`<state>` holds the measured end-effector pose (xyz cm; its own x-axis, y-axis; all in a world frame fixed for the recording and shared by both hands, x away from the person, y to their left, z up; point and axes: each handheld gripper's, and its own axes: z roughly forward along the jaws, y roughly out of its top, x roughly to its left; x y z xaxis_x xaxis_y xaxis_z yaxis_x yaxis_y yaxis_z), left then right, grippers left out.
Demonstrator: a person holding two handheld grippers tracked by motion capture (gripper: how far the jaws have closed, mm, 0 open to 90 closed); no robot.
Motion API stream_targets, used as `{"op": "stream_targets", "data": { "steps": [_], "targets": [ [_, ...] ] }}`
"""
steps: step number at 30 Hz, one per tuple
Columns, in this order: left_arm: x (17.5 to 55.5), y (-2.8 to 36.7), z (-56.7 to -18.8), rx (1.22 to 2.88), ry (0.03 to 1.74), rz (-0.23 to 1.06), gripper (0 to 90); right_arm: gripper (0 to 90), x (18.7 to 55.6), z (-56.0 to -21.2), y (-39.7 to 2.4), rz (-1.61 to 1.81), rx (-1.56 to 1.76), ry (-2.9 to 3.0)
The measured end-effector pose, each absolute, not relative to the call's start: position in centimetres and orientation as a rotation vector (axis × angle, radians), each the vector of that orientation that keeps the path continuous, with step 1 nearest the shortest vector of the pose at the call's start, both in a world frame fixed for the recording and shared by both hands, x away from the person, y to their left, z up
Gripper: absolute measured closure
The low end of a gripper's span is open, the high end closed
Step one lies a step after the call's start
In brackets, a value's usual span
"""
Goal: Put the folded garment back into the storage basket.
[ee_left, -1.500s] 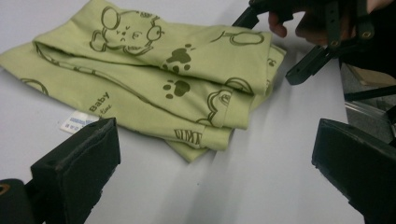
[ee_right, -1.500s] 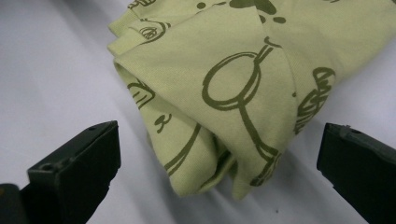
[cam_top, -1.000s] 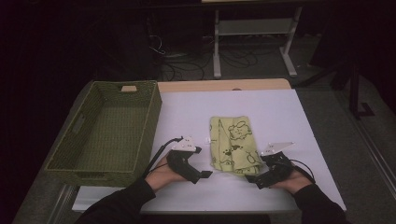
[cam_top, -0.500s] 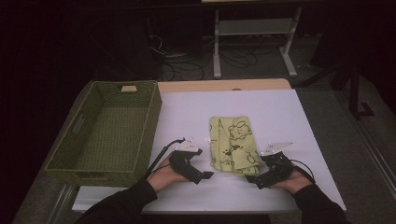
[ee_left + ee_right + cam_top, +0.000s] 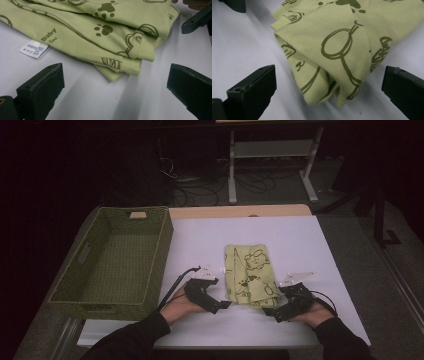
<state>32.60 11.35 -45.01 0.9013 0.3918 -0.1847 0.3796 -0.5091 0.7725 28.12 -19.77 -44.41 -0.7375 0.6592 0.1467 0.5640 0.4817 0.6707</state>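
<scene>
Right gripper view: folded garment corner between parted jaws.
Right gripper (image 5: 328,96) open wide; pale green printed cloth (image 5: 342,47) lies on the white tabletop (image 5: 242,42), its folded corner reaching between the jaws, untouched.

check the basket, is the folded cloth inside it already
No, the green cloth lies on the white table, right of the basket.

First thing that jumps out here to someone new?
The folded pale-green printed cloth lying mid-table on the white table, with the left gripper and right gripper at its near corners, jaws spread wide and gripping nothing. Next, the big green woven basket at the table's left edge.
</scene>
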Motion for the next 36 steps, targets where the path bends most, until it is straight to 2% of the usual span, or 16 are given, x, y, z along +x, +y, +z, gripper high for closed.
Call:
{"op": "stream_targets", "data": {
  "steps": [36],
  "targets": [
    [35.2, 10.5, -44.0, 2.099, 0.61, 0.059, 0.2, 0.0, 28.0, -44.3, -19.8, 1.101, 1.071, 2.584]
  ]
}}
